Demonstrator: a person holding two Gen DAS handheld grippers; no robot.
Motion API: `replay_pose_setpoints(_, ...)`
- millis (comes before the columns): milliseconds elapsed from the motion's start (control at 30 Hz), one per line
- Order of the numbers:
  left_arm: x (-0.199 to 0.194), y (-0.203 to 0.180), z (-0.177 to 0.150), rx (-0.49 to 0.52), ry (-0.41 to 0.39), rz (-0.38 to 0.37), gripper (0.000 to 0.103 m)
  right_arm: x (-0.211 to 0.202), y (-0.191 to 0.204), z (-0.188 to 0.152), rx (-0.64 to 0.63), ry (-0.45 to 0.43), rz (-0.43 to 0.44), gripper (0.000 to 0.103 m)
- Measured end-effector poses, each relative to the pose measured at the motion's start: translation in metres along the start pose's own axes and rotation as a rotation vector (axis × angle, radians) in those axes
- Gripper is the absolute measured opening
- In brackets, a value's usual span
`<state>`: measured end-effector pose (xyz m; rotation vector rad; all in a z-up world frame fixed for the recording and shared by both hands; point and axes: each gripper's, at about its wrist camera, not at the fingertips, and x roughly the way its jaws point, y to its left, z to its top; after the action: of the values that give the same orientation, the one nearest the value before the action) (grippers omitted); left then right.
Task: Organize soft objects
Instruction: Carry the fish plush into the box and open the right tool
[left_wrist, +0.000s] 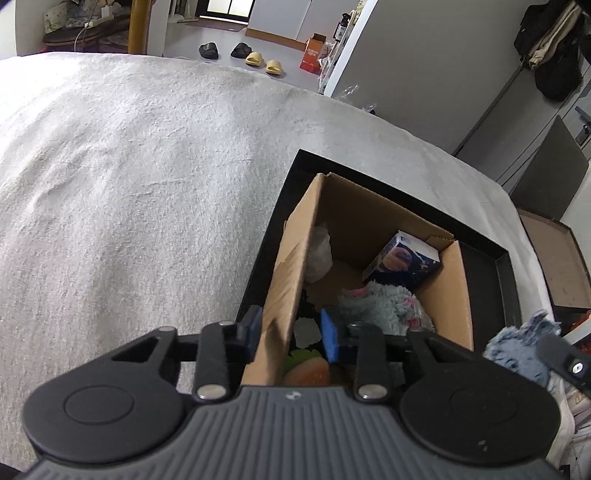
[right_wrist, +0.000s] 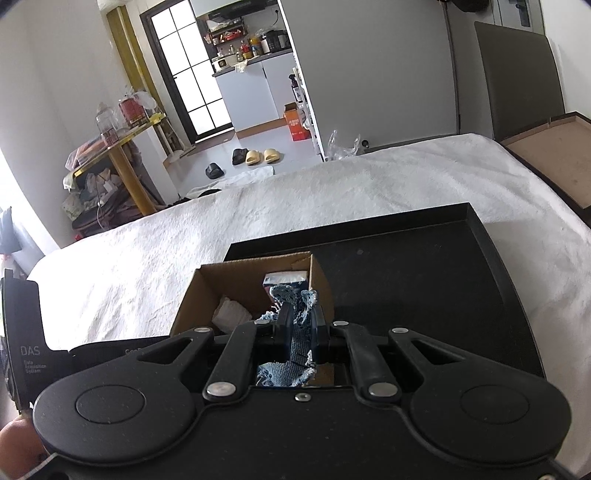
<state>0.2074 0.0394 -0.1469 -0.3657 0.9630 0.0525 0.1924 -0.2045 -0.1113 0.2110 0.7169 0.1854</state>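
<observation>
Your right claw (right_wrist: 300, 332) is clamped on a frayed scrap of denim (right_wrist: 297, 325), which runs up between the pads and hangs out below them. The cardboard box (right_wrist: 236, 280) sits straight ahead of that claw and slightly to its left, on the black tray (right_wrist: 424, 258) that rests on the bed (right_wrist: 332, 184). The denim's top edge already overlaps the box's near right corner, so by my reading the drop depends on carrying it forward and a little left until it hangs over the opening.

Your left claw (left_wrist: 291, 338) stands part open and straddles the box's left wall, one pad outside and one inside, neither visibly pressing the card. It looks placed to steady the box. Inside lie a fluffy toy (left_wrist: 384, 306), a small carton (left_wrist: 402, 260) and a white wad (left_wrist: 319, 251). The right hand is the nearer to finishing.
</observation>
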Motion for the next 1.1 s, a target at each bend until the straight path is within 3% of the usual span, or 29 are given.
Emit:
replay_pose_setpoints(233,-0.001,0.004,0.001,-0.012,-0.004,-0.027,0.022,0.008,0.014,-0.008,-0.033,0.038,-0.006,0.009)
replay_pose_setpoints(600,-0.001,0.004,0.001,-0.016,-0.007,-0.024,0.022,0.013,0.034,-0.014,-0.085,0.069,0.016,0.008)
replay_pose_setpoints(800,0.003,-0.008,0.004,0.029,0.02,0.053,0.028,0.008,0.019,-0.016,-0.043,0.089,0.011,0.011)
replay_pose_setpoints(967,-0.004,-0.024,0.01,0.073,0.045,0.066,0.041,-0.005,0.002,-0.01,0.016,0.074,0.012,0.028)
replay_pose_setpoints(1100,-0.02,-0.035,0.011,0.112,0.031,0.057,0.046,-0.018,-0.011,-0.002,0.049,0.045,0.012,0.036)
